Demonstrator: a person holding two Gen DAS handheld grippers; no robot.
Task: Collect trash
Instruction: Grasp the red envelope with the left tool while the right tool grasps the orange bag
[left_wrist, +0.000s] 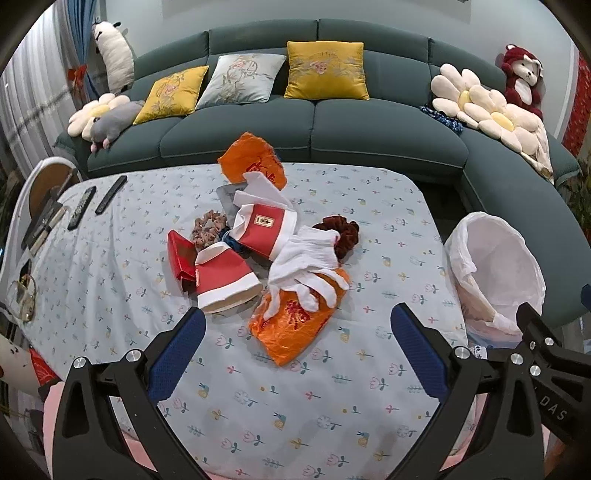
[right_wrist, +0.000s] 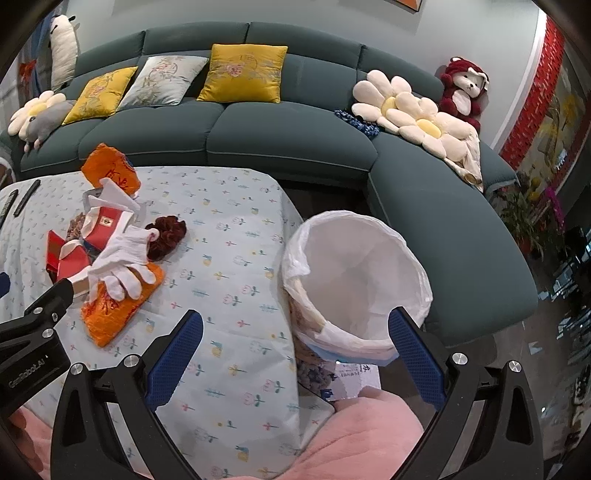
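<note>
A heap lies mid-table: an orange bag (left_wrist: 295, 325) nearest me, white gloves (left_wrist: 306, 269) on it, red-and-white cartons (left_wrist: 225, 280) (left_wrist: 266, 229), a second orange bag (left_wrist: 255, 158) at the back, a dark red scrunchie (left_wrist: 341, 230) and a pink one (left_wrist: 208, 227). A white-lined bin (left_wrist: 495, 273) stands off the table's right edge. My left gripper (left_wrist: 297, 354) is open and empty, just short of the near orange bag. My right gripper (right_wrist: 295, 358) is open and empty, in front of the bin (right_wrist: 354, 280); the near orange bag (right_wrist: 118, 306) lies to its left.
The table wears a floral cloth (left_wrist: 369, 387). Two remotes (left_wrist: 94, 203) lie at its far left. A dark green sofa (left_wrist: 314, 129) with cushions and plush toys runs behind the table and curves round to the right. A pink fabric (right_wrist: 362, 435) lies below the bin.
</note>
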